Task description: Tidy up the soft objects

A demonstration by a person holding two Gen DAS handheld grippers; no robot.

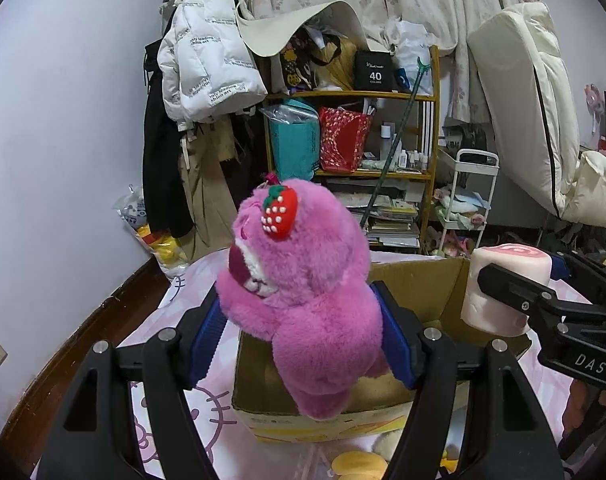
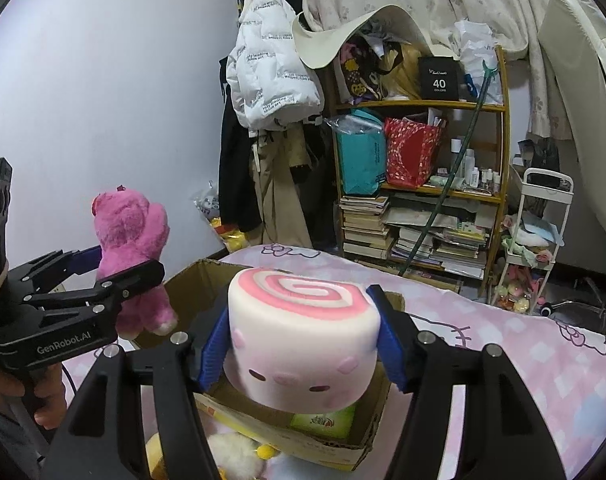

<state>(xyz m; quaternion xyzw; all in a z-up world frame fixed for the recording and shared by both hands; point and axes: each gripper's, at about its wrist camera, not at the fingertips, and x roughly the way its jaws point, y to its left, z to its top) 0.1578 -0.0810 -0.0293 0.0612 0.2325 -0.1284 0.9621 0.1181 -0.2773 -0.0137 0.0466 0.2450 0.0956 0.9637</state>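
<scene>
The left gripper [image 1: 303, 332] is raised and points forward, its black arms spread in a V and both blue pads [image 1: 207, 340] pressed into a pink plush bear [image 1: 303, 300] held between them; from the right wrist view it enters at the left, a hand [image 2: 43, 396] wrapped around its handle. The right gripper [image 2: 303, 344] is likewise lifted, its blue pads [image 2: 214, 350] closed against the two sides of a pink-and-white roll plush [image 2: 299, 340]; the two grippers sit side by side, apart.

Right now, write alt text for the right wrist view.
The right gripper holds a pink swirl cushion over an open cardboard box on a pink bed. At left, the left gripper holds a pink bear.
</scene>
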